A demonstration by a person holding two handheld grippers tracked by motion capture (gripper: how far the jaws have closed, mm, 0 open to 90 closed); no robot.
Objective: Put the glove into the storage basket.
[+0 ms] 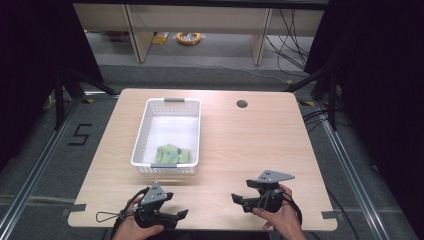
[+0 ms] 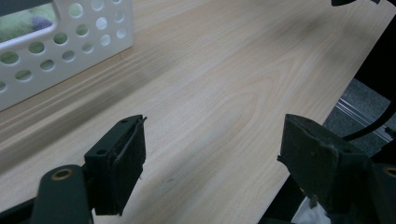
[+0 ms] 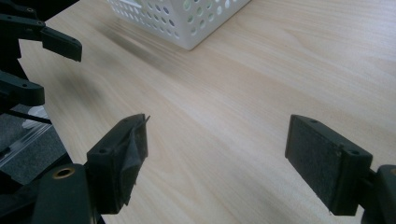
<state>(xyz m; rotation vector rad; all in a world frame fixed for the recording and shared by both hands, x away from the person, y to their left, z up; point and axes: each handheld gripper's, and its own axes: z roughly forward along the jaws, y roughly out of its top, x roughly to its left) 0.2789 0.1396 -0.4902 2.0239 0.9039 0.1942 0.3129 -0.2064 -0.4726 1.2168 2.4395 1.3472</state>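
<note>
A white perforated basket (image 1: 167, 112) stands on the left half of the wooden table (image 1: 250, 145). A green soft item (image 1: 172, 154) with a small dark blue patch lies at the basket's near end. My left gripper (image 1: 176, 205) rests near the front edge, held by a hand, jaws open and empty, pointing right. My right gripper (image 1: 241, 191) sits to its right, open and empty, pointing left. In the left gripper view the open gripper (image 2: 212, 144) hovers over bare wood, with the basket (image 2: 65, 46) at upper left. The right gripper view has its gripper (image 3: 217, 149) open, with the basket (image 3: 187, 18) ahead.
A round cable hole (image 1: 242, 104) lies at the table's far right. The left gripper (image 3: 32, 37) appears at the left of the right gripper view, by the table edge. Beyond the table are the floor, wooden furniture legs and a yellow object (image 1: 189, 37).
</note>
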